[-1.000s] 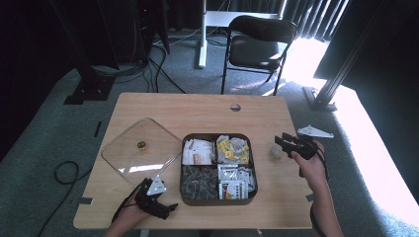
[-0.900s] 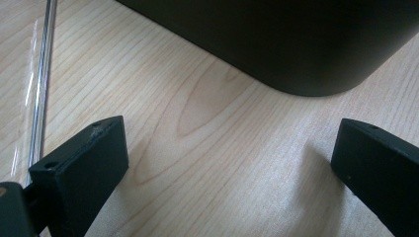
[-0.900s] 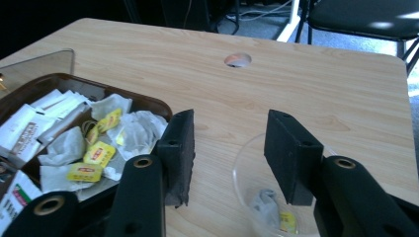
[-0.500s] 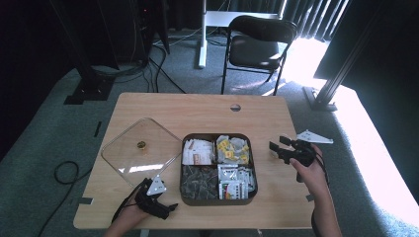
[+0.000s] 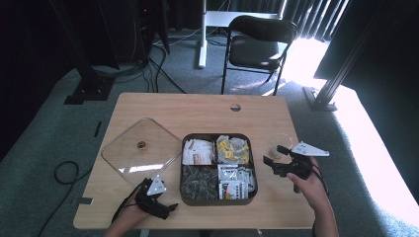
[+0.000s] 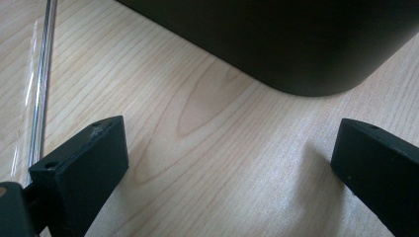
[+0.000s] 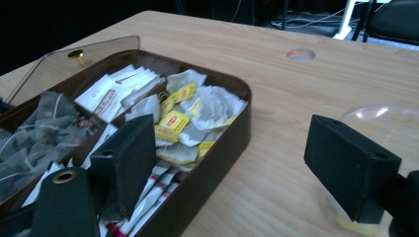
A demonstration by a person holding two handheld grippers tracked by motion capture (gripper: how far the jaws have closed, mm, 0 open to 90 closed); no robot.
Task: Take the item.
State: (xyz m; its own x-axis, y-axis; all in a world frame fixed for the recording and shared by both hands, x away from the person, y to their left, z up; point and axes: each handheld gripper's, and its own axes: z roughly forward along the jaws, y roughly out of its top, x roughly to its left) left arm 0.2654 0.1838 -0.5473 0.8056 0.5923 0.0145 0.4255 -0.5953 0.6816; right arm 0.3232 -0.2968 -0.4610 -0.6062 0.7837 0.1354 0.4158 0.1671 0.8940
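Right gripper (image 5: 271,157) at the right side of the table (image 5: 197,111), just beside the tea box (image 5: 218,169); jaws just been opening, now spread wide, nothing between them. Points toward the box, clear glass cup (image 5: 279,145) close by its tips; in the right gripper view cup (image 7: 380,116) sits behind the right-hand jaw. Box holds four compartments of tea bags, yellow-tagged ones (image 7: 183,118) nearest. Left gripper (image 5: 167,210) low at the near left edge, jaws spread, empty, aimed at the box corner (image 6: 276,44). Clear lid (image 5: 141,150) flat on the table, left of the box.
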